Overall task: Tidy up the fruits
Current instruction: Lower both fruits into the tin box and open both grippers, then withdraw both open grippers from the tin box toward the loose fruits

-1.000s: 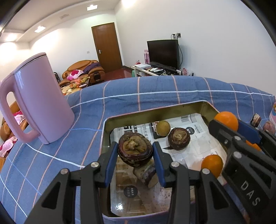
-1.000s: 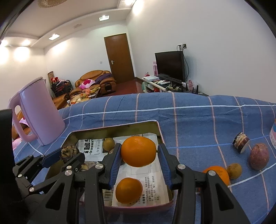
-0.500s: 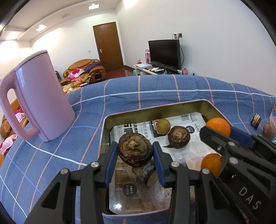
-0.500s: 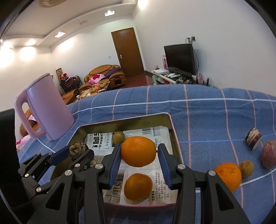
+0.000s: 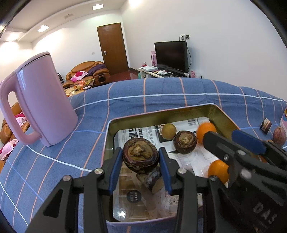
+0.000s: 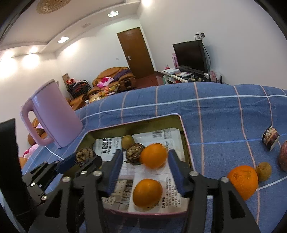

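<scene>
Orange fruit (image 6: pixel 153 155) is dropping from your spread right gripper (image 6: pixel 145 167) into the tin (image 6: pixel 186 143), your left gripper (image 5: pixel 140 167) pinching a mangosteen (image 5: pixel 140 156), several fruits remaining outside.

This is a home living room — a brown wooden door (image 5: pixel 112 48) stands in the white far wall, with a flat-screen television (image 5: pixel 171 55) on a low stand (image 5: pixel 154 71) to its right. Tan leather sofas (image 6: pixel 113 78) piled with pink and purple clothes line the left side. Recessed lights (image 6: pixel 113 13) glow in the stepped ceiling — and a pink electric kettle (image 5: pixel 38 102) sits on a blue checked cloth (image 5: pixel 161 93) in front.
</scene>
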`<state>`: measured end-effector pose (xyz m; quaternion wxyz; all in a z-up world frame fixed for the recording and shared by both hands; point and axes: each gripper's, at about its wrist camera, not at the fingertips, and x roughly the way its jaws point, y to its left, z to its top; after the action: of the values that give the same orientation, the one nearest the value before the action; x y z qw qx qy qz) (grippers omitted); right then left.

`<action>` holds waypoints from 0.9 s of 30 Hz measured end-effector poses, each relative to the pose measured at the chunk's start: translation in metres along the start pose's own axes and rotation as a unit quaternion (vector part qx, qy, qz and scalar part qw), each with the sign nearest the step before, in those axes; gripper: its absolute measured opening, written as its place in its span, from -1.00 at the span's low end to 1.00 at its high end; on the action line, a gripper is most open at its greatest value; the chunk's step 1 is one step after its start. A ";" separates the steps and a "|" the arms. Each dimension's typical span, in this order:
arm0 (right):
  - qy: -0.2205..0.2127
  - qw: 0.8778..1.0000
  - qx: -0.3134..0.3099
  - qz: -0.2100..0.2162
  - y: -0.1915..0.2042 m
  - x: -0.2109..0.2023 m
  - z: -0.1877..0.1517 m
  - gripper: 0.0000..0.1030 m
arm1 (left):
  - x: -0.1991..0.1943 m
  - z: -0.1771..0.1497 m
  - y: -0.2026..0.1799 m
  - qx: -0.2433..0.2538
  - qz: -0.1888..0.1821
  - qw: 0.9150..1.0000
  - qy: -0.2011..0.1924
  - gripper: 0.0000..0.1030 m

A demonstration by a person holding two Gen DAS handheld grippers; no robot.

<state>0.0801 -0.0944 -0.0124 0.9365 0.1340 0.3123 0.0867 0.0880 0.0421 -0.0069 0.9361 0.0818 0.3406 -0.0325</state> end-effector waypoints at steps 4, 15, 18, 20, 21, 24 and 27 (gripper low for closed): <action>-0.034 0.999 0.001 -0.013 0.000 -0.013 0.000 0.26 | -0.002 0.000 0.000 -0.003 0.003 1.000 -0.005 -0.18; -0.144 0.981 -0.009 -0.127 -0.004 -0.062 -0.001 0.29 | -0.007 0.001 -0.002 0.001 0.012 1.000 -0.018 0.01; -0.144 0.980 -0.011 -0.136 -0.004 -0.064 -0.003 0.29 | -0.013 0.000 -0.002 -0.003 0.026 0.999 -0.034 0.57; -0.147 0.978 -0.013 -0.145 -0.003 -0.064 -0.005 0.29 | -0.019 0.000 -0.001 -0.009 0.033 0.998 -0.051 0.76; -0.149 0.977 -0.014 -0.151 -0.003 -0.065 -0.005 0.29 | -0.021 -0.001 0.000 -0.012 0.034 0.998 -0.058 0.86; -0.155 0.973 -0.019 -0.172 -0.005 -0.069 -0.008 0.30 | -0.026 -0.001 0.001 -0.022 0.037 0.996 -0.072 0.93; -0.163 0.968 -0.022 -0.189 -0.006 -0.074 -0.010 0.30 | -0.028 -0.002 0.002 -0.030 0.025 0.997 -0.072 0.95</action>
<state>0.0164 -0.1159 0.0195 0.9769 0.0638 0.1734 -0.1077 0.0654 0.0444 0.0094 0.9606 0.0600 0.2712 -0.0052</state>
